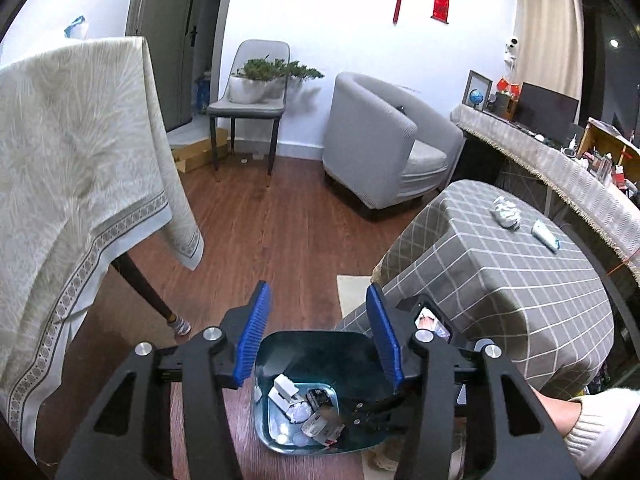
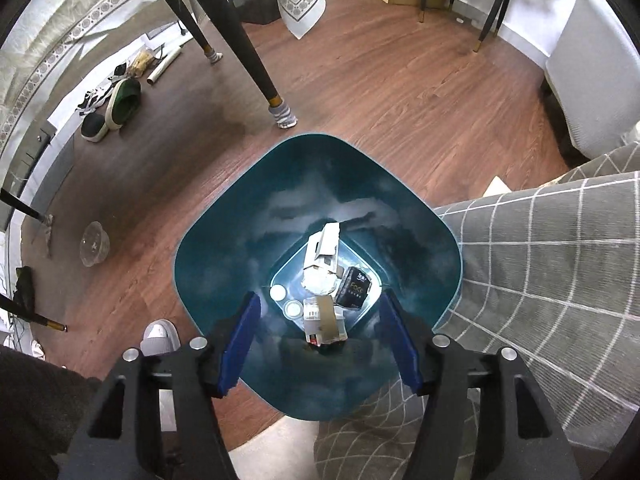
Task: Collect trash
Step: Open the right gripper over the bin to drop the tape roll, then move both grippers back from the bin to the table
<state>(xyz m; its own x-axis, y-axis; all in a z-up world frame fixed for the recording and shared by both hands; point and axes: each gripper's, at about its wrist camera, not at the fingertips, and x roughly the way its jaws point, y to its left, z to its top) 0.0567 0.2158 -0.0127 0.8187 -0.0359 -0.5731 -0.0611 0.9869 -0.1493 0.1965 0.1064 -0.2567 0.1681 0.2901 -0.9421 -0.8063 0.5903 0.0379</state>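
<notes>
Trash [image 2: 322,280] lies in the bin [image 2: 224,220] beside the table [image 2: 540,260].

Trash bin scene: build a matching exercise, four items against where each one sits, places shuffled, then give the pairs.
Items:
1. crumpled foil ball
2. black packet
3. clear plastic cup
4. potted plant

Places:
A. on the grey chair
B. inside the teal bin
C. on the checked tablecloth
D. on the wooden floor

Pairs: 1-C, 2-B, 3-D, 4-A

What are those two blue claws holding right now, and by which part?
Nothing. Both the left gripper and the right gripper stand open and empty above the teal bin.
</notes>
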